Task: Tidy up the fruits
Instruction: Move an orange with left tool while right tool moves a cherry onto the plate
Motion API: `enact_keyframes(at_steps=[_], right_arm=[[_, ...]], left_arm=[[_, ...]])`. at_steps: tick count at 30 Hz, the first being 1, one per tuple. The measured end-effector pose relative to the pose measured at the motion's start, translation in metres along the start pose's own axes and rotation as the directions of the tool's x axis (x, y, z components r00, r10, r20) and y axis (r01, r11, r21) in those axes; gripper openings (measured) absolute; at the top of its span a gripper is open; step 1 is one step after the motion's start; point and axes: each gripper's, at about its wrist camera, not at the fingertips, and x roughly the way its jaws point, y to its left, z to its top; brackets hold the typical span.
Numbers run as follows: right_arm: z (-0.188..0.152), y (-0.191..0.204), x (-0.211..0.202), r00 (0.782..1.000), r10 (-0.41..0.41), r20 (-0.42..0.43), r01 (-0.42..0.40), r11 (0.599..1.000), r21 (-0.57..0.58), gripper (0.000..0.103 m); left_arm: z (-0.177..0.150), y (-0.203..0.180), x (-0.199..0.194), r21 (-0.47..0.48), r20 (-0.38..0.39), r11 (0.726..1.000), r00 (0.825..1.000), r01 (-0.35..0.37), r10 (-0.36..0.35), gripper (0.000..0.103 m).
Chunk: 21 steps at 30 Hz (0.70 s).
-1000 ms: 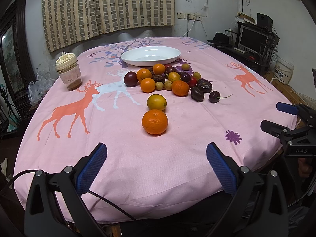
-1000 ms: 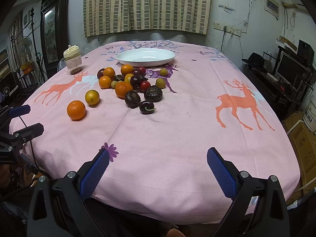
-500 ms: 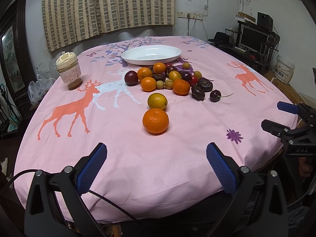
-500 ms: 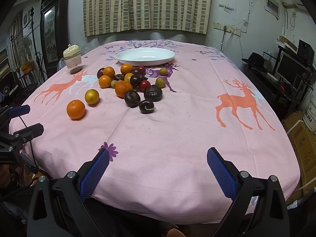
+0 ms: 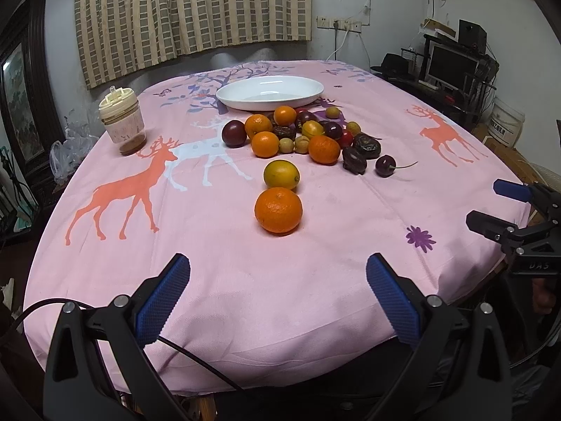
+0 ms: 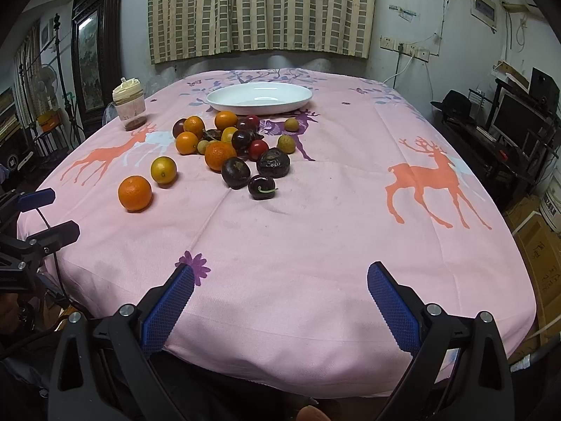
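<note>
A pink tablecloth [image 5: 217,273] printed with orange and white deer covers the whole table. Near its far edge sits a white oval plate [image 5: 270,92], shallow and glossy, with nothing in it. A plastic jar [image 5: 121,124] with a cream lid and brown powder at its bottom stands toward the far left corner.

The fruits [image 5: 305,133] lie in a loose heap on the cloth just in front of the plate, touching one another: several oranges with dimpled skin, smooth dark plums, two wrinkled dark brown fruits, small pale yellow ones and a little red one. A big orange [image 5: 278,209] sits alone nearest the near edge, with a yellow-orange citrus [image 5: 281,174] just behind it. A dark cherry [image 5: 385,165] with a thin green stem lies at the right of the heap.

The left gripper [image 5: 277,287] hangs over the near edge, its blue-padded fingers spread wide and holding nothing. The right gripper [image 6: 280,294] does the same further right along that edge, also spread wide and empty.
</note>
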Motion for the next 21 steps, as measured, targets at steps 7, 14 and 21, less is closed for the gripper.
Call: enact_keyframes(at_steps=[7,14,21], right_arm=[[-0.001,-0.001,0.011,1.0,0.003,-0.026,-0.003,1.0,0.004,0.099],[0.017,0.0,0.037,0.998,0.044,-0.053,-0.045,0.999,-0.009,0.099],[0.05,-0.003,0.09,0.989,0.077,-0.124,-0.08,0.997,-0.017,0.076]], left_arm=[[-0.001,0.006,0.011,0.0,-0.023,1.0,1.0,-0.003,0.003,0.099],[-0.003,0.034,0.035,-0.068,-0.055,0.998,0.998,0.019,-0.023,0.099],[0.007,0.038,0.058,-0.069,-0.059,0.993,0.993,0.094,-0.098,0.099]])
